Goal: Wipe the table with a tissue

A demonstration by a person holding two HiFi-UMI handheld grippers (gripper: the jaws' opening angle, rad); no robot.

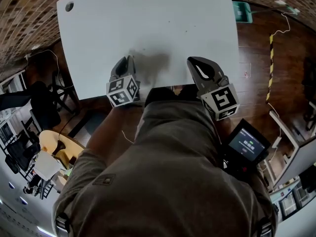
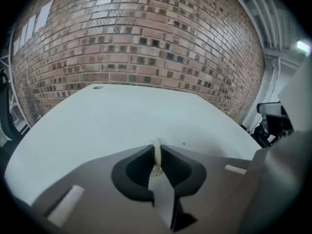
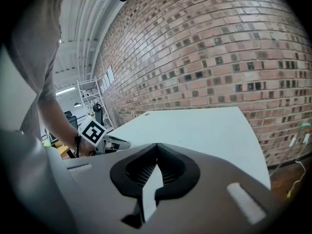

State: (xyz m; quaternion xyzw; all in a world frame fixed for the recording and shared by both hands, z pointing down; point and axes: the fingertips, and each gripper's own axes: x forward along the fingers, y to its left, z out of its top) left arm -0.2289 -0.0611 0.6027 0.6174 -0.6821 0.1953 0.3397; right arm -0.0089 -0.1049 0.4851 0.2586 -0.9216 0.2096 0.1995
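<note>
The white table fills the upper half of the head view. My left gripper hovers over its near edge, jaws shut on a thin pale sliver of tissue that pokes up between the fingertips of the left gripper. My right gripper sits to the right at the same edge; the right gripper has its jaws together with nothing between them. A tiny yellowish speck lies on the table just beyond the left jaws. In the right gripper view, the left gripper shows at the left.
A round hole marks the table's far left corner. A green object lies on the wooden floor past the right edge, near yellow-black tape. A device with a lit screen hangs at my right hip. Chairs stand left.
</note>
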